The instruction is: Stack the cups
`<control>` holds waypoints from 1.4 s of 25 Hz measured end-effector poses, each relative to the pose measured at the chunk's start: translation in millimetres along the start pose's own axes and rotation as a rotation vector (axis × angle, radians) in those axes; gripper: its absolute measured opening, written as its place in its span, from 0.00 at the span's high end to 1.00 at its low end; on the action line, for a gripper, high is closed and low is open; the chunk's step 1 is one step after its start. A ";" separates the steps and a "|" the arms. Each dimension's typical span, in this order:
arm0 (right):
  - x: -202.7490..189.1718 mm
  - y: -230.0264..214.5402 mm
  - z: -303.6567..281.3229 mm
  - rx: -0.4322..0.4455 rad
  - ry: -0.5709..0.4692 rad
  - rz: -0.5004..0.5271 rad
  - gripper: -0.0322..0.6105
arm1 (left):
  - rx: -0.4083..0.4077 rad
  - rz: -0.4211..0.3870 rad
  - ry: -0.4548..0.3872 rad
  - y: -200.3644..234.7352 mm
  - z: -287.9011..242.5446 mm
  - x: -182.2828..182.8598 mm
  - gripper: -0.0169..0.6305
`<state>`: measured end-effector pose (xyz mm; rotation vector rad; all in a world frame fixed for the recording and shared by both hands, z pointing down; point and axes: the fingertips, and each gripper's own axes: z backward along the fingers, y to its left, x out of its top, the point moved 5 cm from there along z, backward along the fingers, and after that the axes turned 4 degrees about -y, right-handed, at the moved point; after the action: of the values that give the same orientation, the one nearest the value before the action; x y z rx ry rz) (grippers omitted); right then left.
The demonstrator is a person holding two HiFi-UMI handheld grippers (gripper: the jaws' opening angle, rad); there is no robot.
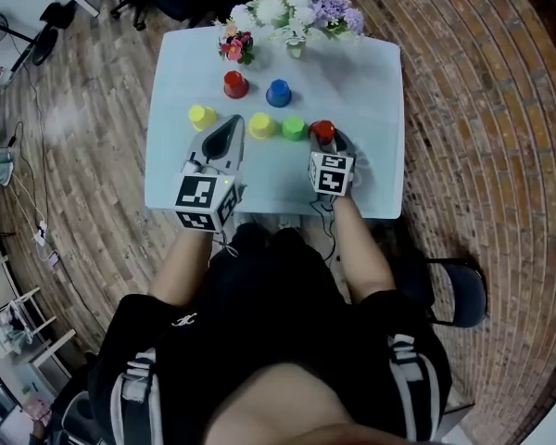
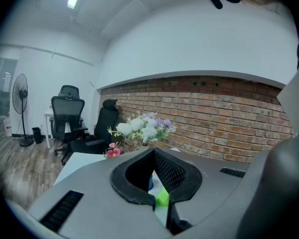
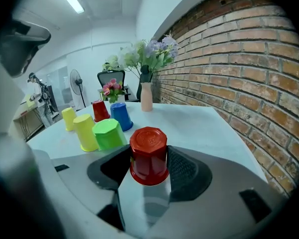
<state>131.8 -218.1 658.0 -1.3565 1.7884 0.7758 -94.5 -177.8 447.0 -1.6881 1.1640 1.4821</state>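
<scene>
red cup (image 3: 148, 156): glossy plastic | table (image 3: 202, 126): smooth, matt | wall (image 3: 244, 59): rough brick

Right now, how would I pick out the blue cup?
Find the white table, then the vase of flowers at its far edge. Just in front sit two upside-down cups: the blue cup is right of the red cup, and is the only blue one.

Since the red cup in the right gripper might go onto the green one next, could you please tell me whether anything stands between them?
Nothing visible does. The upside-down red plastic cup is clamped in the right gripper, and the upside-down green plastic cup stands just to its left, with only bare white tabletop between them.
</scene>
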 end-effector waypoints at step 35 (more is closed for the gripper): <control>189.4 23.6 188.0 -0.065 -0.663 -0.078 0.95 | -0.015 -0.063 -0.206 -23.7 52.5 64.4 0.97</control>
<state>116.8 -155.2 398.0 -1.0316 1.1899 1.0922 -97.3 -136.0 371.4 -1.5261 0.9834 1.5869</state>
